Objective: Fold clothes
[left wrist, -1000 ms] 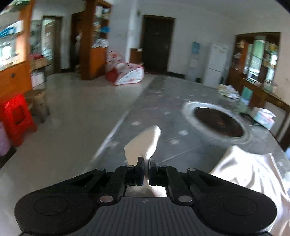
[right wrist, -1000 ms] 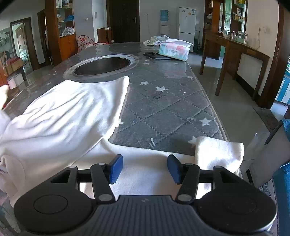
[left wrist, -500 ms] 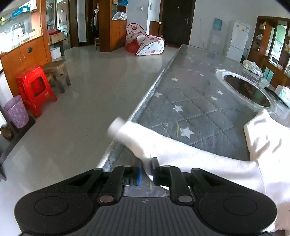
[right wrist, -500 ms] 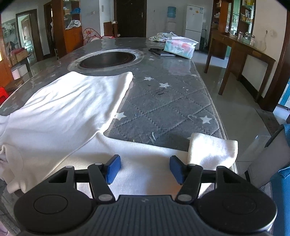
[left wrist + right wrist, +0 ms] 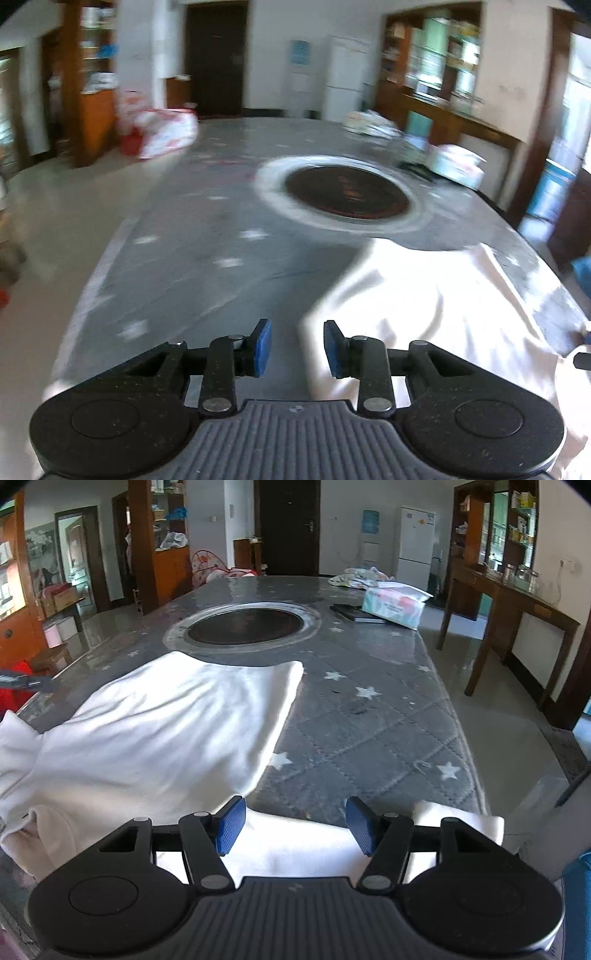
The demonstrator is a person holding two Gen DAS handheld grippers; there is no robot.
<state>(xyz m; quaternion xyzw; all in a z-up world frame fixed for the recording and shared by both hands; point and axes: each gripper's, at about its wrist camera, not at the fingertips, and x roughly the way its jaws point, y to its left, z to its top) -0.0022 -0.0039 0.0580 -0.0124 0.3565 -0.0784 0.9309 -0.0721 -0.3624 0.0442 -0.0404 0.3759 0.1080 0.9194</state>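
Half a second ago the left gripper [image 5: 296, 347] was pinching the white garment's sleeve; now its jaws stand apart with nothing between them, over the table's [image 5: 207, 236] left side, with the garment [image 5: 424, 295] just to their right. Jaws on the right gripper [image 5: 293, 825] are spread wide too, holding nothing, above the near sleeve that runs to a cuff [image 5: 461, 821] at the table's right edge. Beyond the garment [image 5: 166, 731], spread flat on the star-quilted cover, sit the round dark inset [image 5: 243, 624], a tissue pack [image 5: 393, 603] with a dark flat object [image 5: 356, 613] beside it, and crumpled cloth [image 5: 360, 576] at the far end.
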